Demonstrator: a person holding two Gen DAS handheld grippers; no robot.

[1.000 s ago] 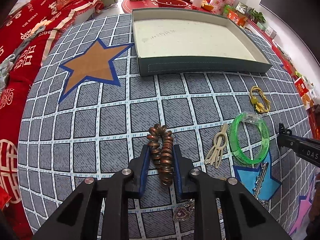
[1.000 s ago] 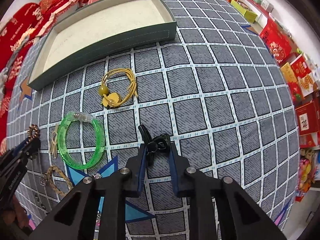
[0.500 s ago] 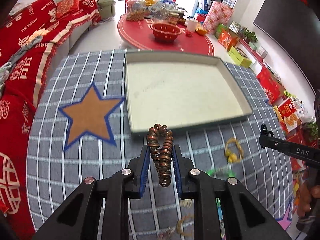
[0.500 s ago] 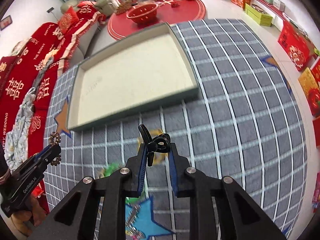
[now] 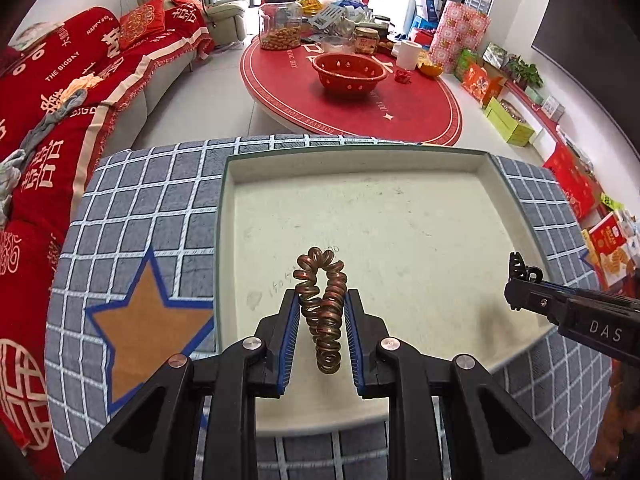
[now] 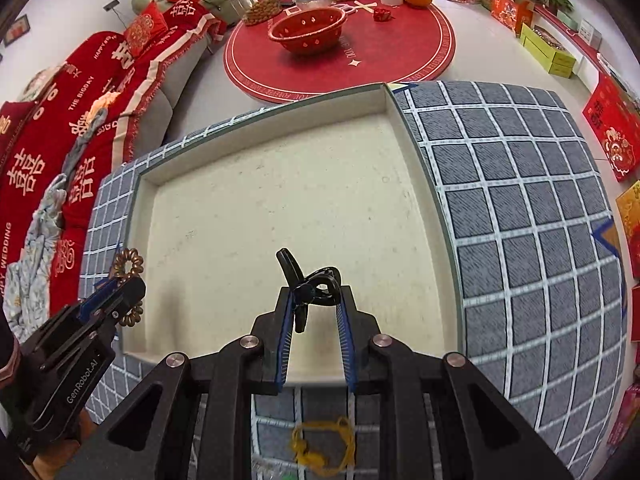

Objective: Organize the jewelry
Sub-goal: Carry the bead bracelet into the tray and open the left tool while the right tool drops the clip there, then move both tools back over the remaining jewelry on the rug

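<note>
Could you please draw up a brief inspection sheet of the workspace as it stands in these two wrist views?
Surface: grey checked cloth with star prints.
Job's things: shallow tray, nothing lying in it; yellow cord bracelet on the cloth.
Clutter: nothing seen on the cloth.
Grippers: left gripper shut on a copper spiral hair tie; right gripper shut on a black clip; both over the tray.
Cables: nothing seen.
Surroundings: red sofa, round red table with a red colander.
</note>
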